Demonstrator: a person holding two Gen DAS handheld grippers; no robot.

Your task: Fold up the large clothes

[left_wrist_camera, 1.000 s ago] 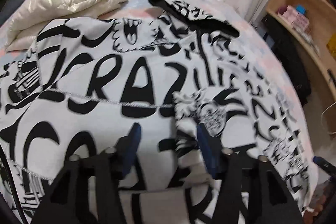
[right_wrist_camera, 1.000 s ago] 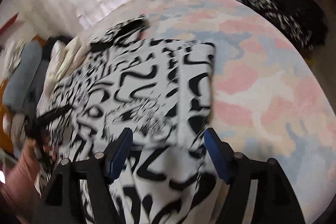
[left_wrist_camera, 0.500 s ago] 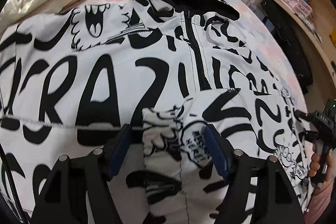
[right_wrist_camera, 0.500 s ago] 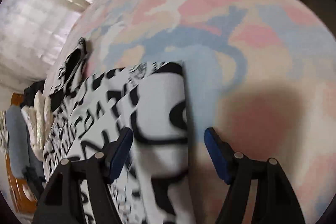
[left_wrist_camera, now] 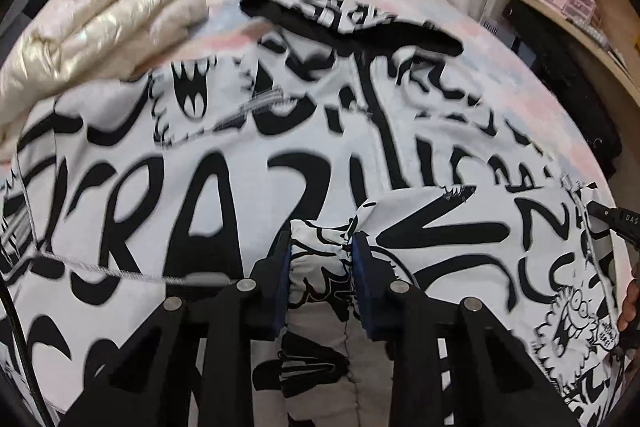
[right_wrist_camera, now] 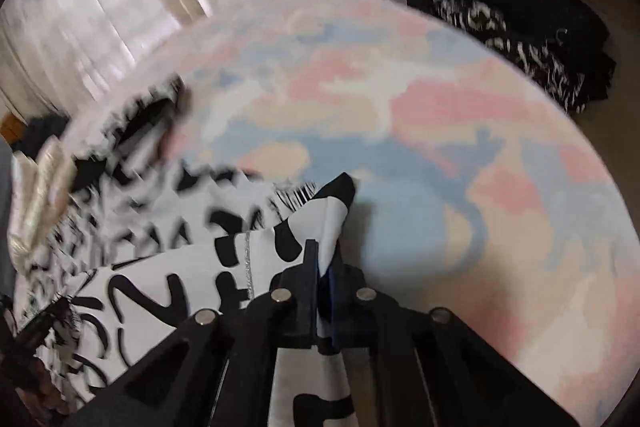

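Both grippers pinch the black-and-white printed garment spread on the bed.

The left gripper [left_wrist_camera: 321, 259] has its jaws pressed on a bunched fold of the garment [left_wrist_camera: 192, 195] near its middle. The right gripper [right_wrist_camera: 325, 269] has its jaws shut tight on a raised corner of the garment [right_wrist_camera: 180, 291] at its edge, over the pastel bedcover [right_wrist_camera: 460, 147]. A cream quilt [left_wrist_camera: 92, 27] lies beside it.

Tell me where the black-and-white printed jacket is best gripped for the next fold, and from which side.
Grip the printed jacket at its edges, as both grippers do now: the left gripper pinches a bunched cuff, the right gripper a raised corner at the garment's right edge. Come in low from the near side; flat panels offer nothing to pinch.
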